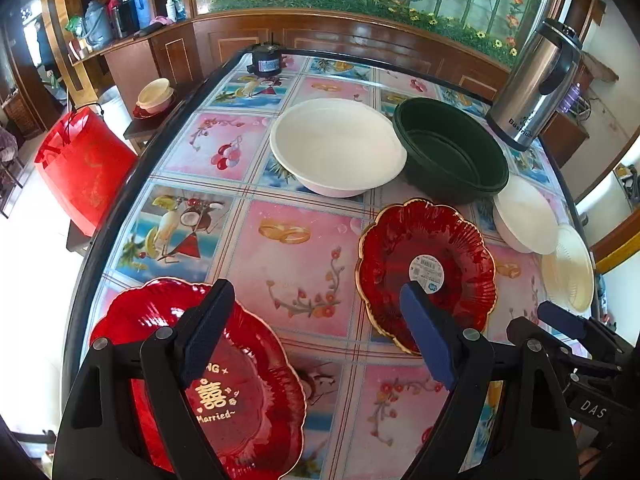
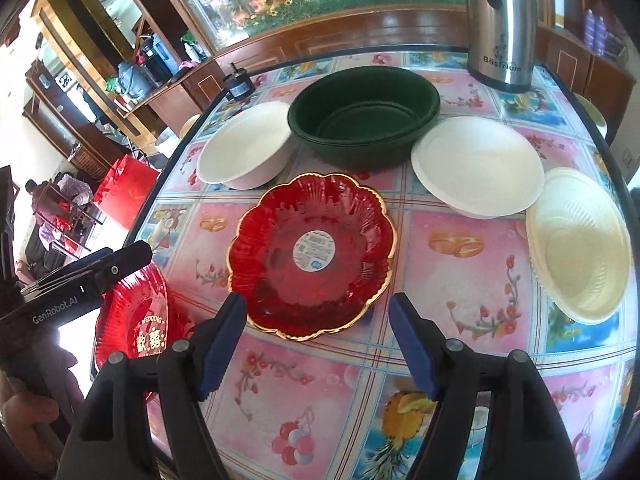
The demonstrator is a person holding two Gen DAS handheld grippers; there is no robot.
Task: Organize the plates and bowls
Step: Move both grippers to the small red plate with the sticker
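A red gold-rimmed plate (image 1: 424, 272) (image 2: 312, 252) with a round sticker lies mid-table. My right gripper (image 2: 318, 298) is open, its blue-padded fingers just short of that plate's near rim, nothing between them. A second red plate (image 1: 224, 380) (image 2: 148, 328) with gold wedding lettering lies at the near left edge. My left gripper (image 1: 316, 286) is open above the table, one finger over the lettered plate, the other over the stickered one. Behind stand a white bowl (image 1: 336, 144) (image 2: 244, 148), a dark green bowl (image 1: 452, 148) (image 2: 364, 112), another white bowl (image 1: 524, 216) (image 2: 476, 164) and a cream ribbed bowl (image 1: 568, 268) (image 2: 580, 248).
A steel kettle (image 1: 536, 84) (image 2: 500, 20) stands at the far right corner, a small black motor-like object (image 1: 266, 60) at the far edge. A red bag (image 1: 84, 164) and a stool with bowls (image 1: 154, 98) sit off the table's left side. A wooden cabinet runs behind.
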